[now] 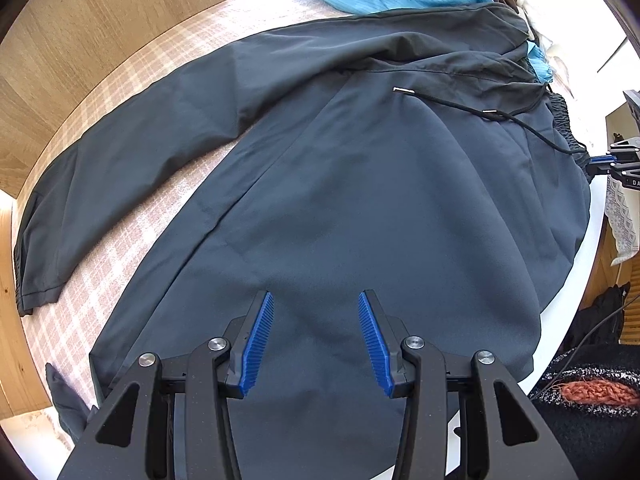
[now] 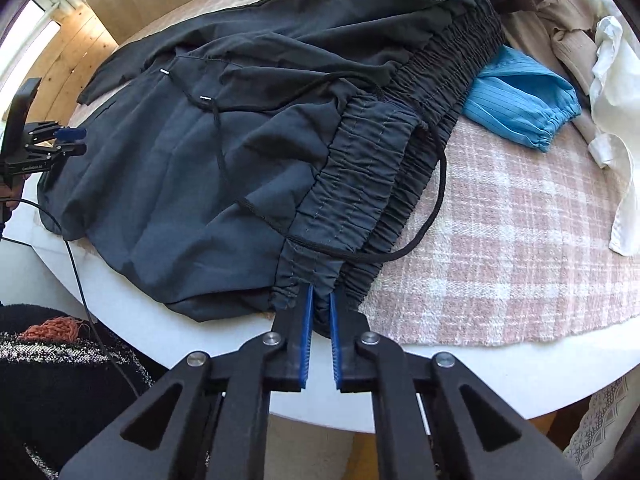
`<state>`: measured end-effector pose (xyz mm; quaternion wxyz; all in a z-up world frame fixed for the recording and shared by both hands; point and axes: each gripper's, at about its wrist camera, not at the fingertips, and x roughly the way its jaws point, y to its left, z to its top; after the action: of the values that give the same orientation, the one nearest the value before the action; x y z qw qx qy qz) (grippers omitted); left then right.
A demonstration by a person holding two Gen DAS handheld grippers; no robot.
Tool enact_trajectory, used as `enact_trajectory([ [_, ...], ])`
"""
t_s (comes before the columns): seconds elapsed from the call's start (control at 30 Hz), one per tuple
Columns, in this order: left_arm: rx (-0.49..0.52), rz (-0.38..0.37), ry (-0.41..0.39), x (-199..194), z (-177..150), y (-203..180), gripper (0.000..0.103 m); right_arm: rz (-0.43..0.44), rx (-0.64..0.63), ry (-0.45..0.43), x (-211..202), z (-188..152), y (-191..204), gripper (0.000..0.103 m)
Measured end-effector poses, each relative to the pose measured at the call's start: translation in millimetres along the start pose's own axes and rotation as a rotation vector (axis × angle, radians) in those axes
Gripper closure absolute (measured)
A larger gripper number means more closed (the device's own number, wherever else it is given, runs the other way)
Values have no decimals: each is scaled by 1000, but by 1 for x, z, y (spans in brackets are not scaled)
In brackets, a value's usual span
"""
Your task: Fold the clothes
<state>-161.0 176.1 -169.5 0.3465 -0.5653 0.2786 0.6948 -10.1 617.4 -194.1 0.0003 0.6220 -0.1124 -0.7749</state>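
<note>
Trousers [image 1: 360, 200], dark, lie spread flat on the checked cloth [image 2: 520, 240] over the round desk [image 2: 160, 312]. My right gripper [image 2: 320, 300] has its fingers clamped on the elastic waistband [image 2: 360, 168] at the desk edge. My left gripper [image 1: 316, 304] hovers above the fabric, fingers apart. Blue garment [image 2: 520, 108] beside the waistband.

A home room — wood-panelled walls [image 1: 100, 20], a plaid cloth [image 2: 520, 240] over the table, heaped laundry [image 2: 560, 32].
</note>
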Motion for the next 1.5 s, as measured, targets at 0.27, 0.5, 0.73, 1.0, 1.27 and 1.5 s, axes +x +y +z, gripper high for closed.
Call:
enact_trajectory([
  [0.27, 5, 3, 1, -4, 6, 0, 60, -107, 78, 59, -36, -32, -35, 97],
  [0.5, -43, -8, 27, 5, 4, 16, 60, -213, 47, 135, -28, -18, -27, 89],
  [0.73, -180, 92, -6, -27, -12, 96, 60, -313, -18, -12, -88, 46, -17, 88],
  [1.0, -458, 297, 25, -66, -101, 179, 60, -202, -203, -67, -46, 139, 79, 88],
  [1.27, -658, 364, 78, -66, -229, 219, 60, -58, -450, 35, 26, 173, 198, 88],
  [1.5, -582, 408, 72, -44, -206, 242, 58, -54, -562, 61, 42, 178, 247, 88],
])
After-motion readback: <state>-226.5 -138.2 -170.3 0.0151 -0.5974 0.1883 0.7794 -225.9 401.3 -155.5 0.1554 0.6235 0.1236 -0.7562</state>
